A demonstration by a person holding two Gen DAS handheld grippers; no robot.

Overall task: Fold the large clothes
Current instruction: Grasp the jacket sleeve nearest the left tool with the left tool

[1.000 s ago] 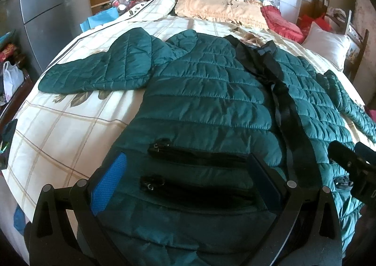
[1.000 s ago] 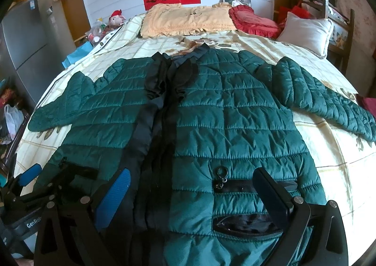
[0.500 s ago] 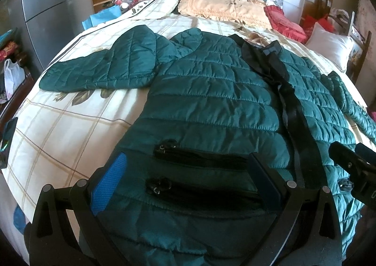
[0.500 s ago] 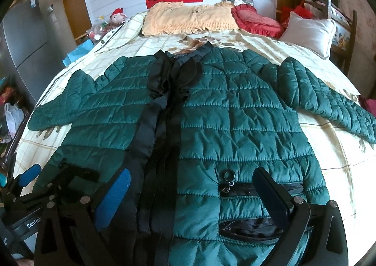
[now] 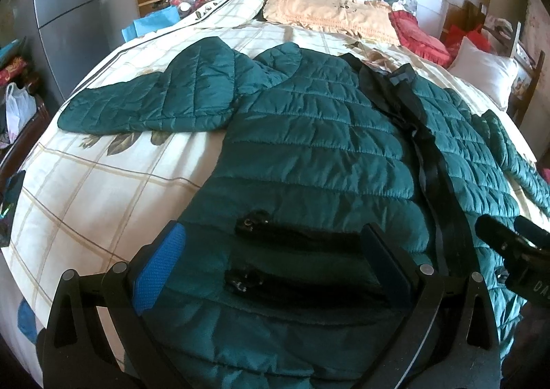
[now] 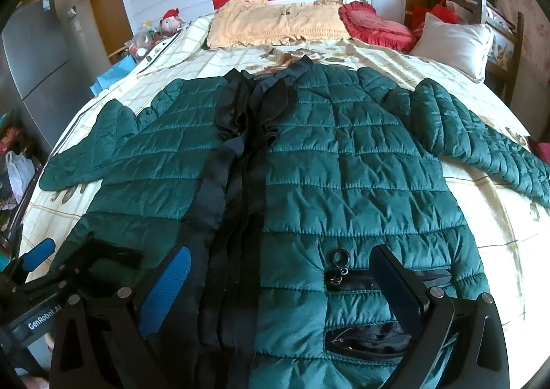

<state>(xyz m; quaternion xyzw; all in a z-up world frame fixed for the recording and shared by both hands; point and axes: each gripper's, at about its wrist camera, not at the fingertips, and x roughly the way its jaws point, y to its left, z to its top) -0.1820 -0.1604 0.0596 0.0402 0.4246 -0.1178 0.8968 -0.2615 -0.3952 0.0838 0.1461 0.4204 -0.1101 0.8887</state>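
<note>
Both jaws wide apart, nothing held. L gripper & R gripper have crept fwd over jacket hem; jacket flat on bed, folding not begun.

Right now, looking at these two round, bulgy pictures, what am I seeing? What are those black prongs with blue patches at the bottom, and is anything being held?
There is no robot here. A person holds a two-finger gripping tool in each hand, and each tool carries a wide-angle camera looking forward along its fingers, which is why the pictures bulge.

One picture is from the left gripper, the other from the right gripper. The black prongs are their fingers; the blue patches are grip pads.

On the bed lies a green quilted jacket, spread flat, front side up, with both sleeves out to the sides. Pillows sit at the far end.

Both grippers are open above the jacket's bottom edge, near its zip pockets. Nothing is held.
</note>
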